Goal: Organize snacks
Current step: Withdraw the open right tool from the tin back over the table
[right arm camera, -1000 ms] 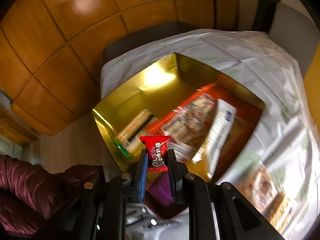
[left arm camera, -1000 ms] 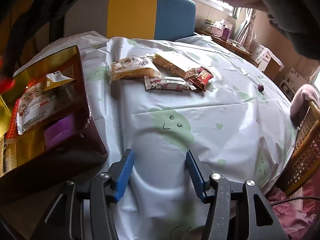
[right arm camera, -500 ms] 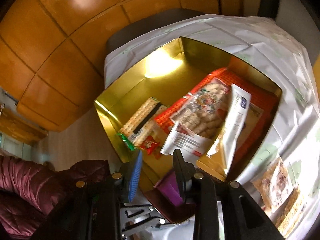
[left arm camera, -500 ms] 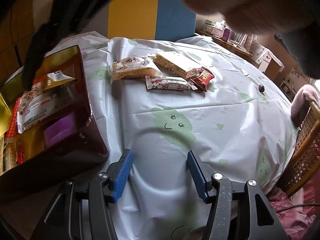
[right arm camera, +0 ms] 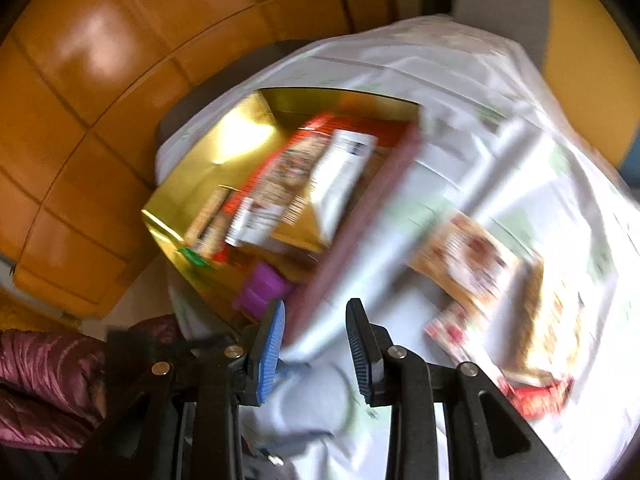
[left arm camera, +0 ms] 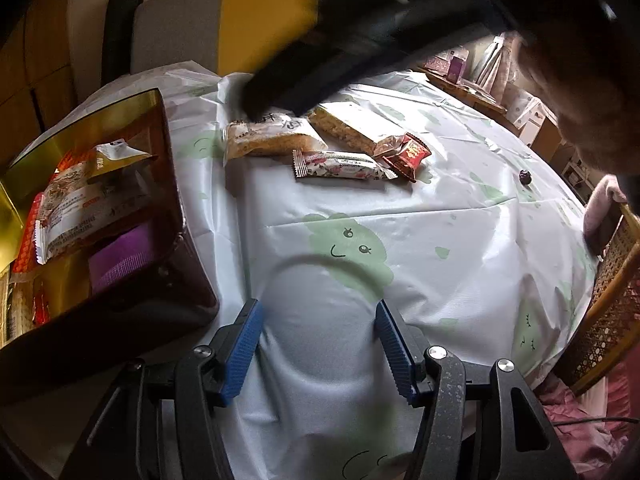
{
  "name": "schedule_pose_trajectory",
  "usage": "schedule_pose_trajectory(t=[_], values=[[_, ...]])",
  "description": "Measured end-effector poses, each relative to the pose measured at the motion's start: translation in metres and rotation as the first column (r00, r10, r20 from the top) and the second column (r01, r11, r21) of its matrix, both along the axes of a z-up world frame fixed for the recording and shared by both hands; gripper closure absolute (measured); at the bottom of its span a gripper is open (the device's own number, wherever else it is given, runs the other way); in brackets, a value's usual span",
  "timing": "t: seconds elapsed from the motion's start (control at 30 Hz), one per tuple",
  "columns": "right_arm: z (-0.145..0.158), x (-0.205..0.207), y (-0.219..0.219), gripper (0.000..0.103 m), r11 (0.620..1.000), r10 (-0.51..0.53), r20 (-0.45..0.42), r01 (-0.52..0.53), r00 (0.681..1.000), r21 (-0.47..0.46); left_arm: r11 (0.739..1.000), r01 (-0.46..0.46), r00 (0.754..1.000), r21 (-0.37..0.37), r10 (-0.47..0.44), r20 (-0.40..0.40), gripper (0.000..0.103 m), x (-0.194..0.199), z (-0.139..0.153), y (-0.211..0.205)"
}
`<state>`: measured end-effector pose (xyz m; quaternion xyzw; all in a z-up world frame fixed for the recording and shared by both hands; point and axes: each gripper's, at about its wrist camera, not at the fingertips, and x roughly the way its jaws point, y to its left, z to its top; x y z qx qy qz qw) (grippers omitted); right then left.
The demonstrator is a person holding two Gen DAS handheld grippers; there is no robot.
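Right hand-held gripper (right arm camera: 316, 344) is swinging away from the gold box (left arm camera: 158, 128), spread and empty.
Left hand-held gripper (left arm camera: 318, 344) is staying spread over the surface (left arm camera: 440, 240); four snacks (left arm camera: 344, 166) are lying far.

The right gripper (right arm camera: 314, 344), fingers now parted and empty, has swung from the gold box (right arm camera: 208, 184) toward the loose snacks (right arm camera: 472, 256); its red candy is gone from between them.

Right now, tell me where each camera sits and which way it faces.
Left wrist: low on the left gripper, looking across the table at loose snacks; open jaws below, the right gripper's dark, blurred body crossing overhead.
Right wrist: on the right gripper, above, tilted down at the gold box; open, empty jaws below, image motion-blurred.
Shared: gold box, purple packet, red packet.
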<state>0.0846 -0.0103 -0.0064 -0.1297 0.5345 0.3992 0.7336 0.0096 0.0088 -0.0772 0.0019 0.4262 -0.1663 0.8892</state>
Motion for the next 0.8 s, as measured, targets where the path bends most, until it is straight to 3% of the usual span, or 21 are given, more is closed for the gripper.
schedule_pose_trajectory(t=[0.27,0.47,0.6,0.8], values=[[-0.008,0.011,-0.081,0.071,0.978,-0.198,0.032,0.2,0.98,-0.063,1.0,-0.007,1.0,0.005,0.007,-0.004,0.042,0.001,-0.001,0.0],[-0.017,0.021,-0.134,0.071,0.931,-0.342,0.075,0.348,0.937,-0.108,1.0,-0.012,1.0,0.011,0.012,-0.009,0.041,0.002,-0.002,-0.001],[-0.022,0.031,-0.171,0.071,0.868,-0.46,0.138,0.477,0.877,-0.141,1.0,-0.016,1.0,0.023,0.016,-0.012,0.041,0.002,-0.002,-0.003],[-0.044,0.045,-0.226,0.071,0.733,-0.629,0.173,0.652,0.758,-0.194,0.998,-0.035,0.999,0.042,0.037,-0.032,0.041,0.004,-0.001,-0.006]])
